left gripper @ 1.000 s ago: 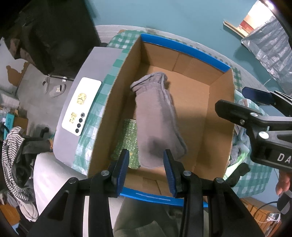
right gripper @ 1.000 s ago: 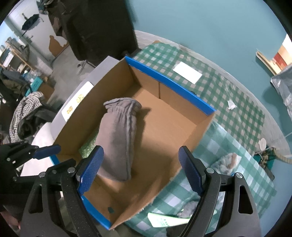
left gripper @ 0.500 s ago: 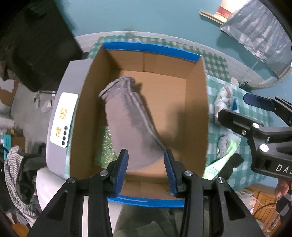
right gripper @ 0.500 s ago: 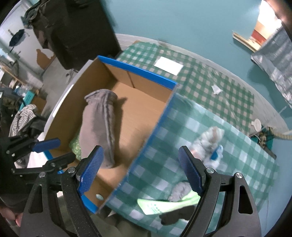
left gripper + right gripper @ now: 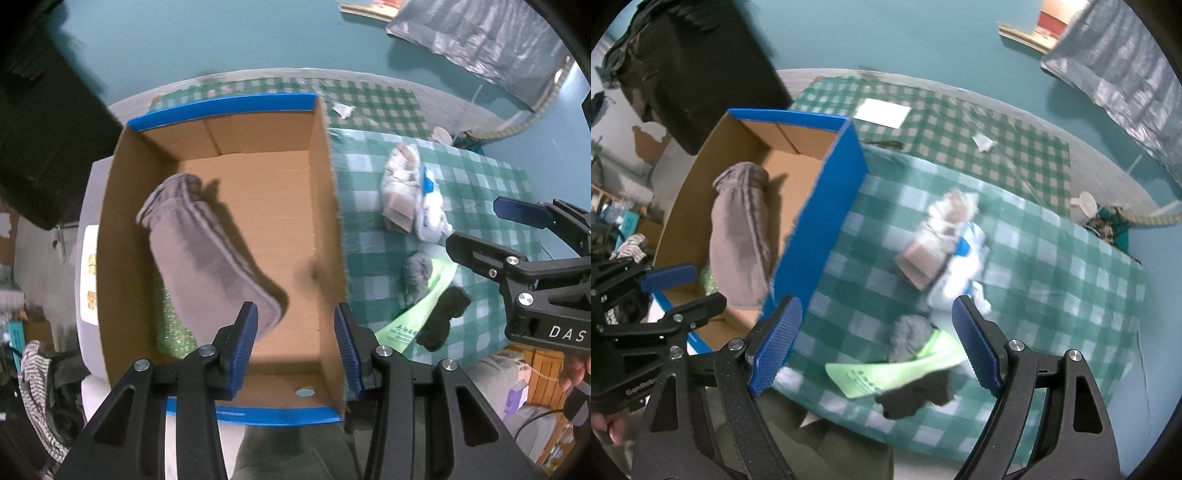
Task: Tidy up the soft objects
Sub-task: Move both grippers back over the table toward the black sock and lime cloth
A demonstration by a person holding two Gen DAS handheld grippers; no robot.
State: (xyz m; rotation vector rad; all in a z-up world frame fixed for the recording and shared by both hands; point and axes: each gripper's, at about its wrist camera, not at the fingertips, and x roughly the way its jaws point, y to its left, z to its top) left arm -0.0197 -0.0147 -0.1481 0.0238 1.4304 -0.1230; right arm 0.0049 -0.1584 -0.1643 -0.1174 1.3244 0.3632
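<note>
A cardboard box (image 5: 325,206) with blue edges (image 5: 827,206) holds a folded grey cloth (image 5: 207,254) (image 5: 738,236) lying over a green glittery item (image 5: 171,328). My left gripper (image 5: 295,347) is open and empty above the box's near end. My right gripper (image 5: 875,343) is open and empty above the checked tablecloth (image 5: 1052,266). Under it lie a small grey cloth (image 5: 910,336) (image 5: 417,273), a light green packet (image 5: 894,371) (image 5: 417,317) and a black cloth (image 5: 916,397) (image 5: 443,321). A white, beige and blue bundle (image 5: 945,240) (image 5: 410,192) lies farther back.
A white paper sheet (image 5: 882,112) and a paper scrap (image 5: 982,142) lie on the far tablecloth. A grey appliance with a white panel (image 5: 88,273) stands left of the box. Dark furniture (image 5: 694,70) is at the back left. The teal floor surrounds the table.
Both grippers have swung right. The left one now hangs over the box's right half; the right one has left the box and is over the cloths on the tablecloth. Both stay open.
</note>
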